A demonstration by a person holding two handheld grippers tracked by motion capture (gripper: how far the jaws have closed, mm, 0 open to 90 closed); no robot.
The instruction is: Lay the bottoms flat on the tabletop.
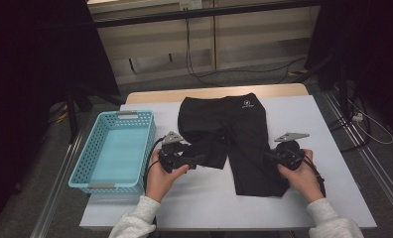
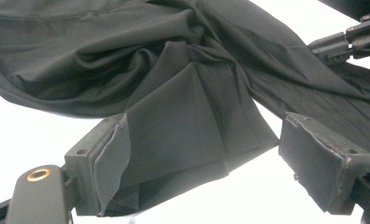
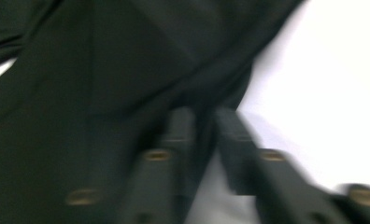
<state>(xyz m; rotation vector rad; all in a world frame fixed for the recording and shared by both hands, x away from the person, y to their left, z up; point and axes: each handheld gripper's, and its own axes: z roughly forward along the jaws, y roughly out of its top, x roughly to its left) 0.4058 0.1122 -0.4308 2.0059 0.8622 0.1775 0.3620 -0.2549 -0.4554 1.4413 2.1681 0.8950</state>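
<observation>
Black shorts (image 1: 234,124) lie on the white table top (image 1: 328,163), waistband at the far side, with a small white logo. Their left leg is bunched and folded back; the right leg lies straight toward me. My left gripper (image 1: 200,159) is at the folded left leg. In the left gripper view its jaws stand wide, left gripper (image 2: 199,123) open, with the folded hem of the shorts (image 2: 183,116) lying between them. My right gripper (image 1: 268,155) is at the right leg's outer edge. In the blurred right gripper view, right gripper (image 3: 205,114) has its jaws almost together at the cloth's edge (image 3: 80,70).
A light blue plastic basket (image 1: 85,163) stands at the table's left side, close to my left hand. White table surface stretches to the right of the shorts and along the near edge. Cables run across the floor behind and to the right.
</observation>
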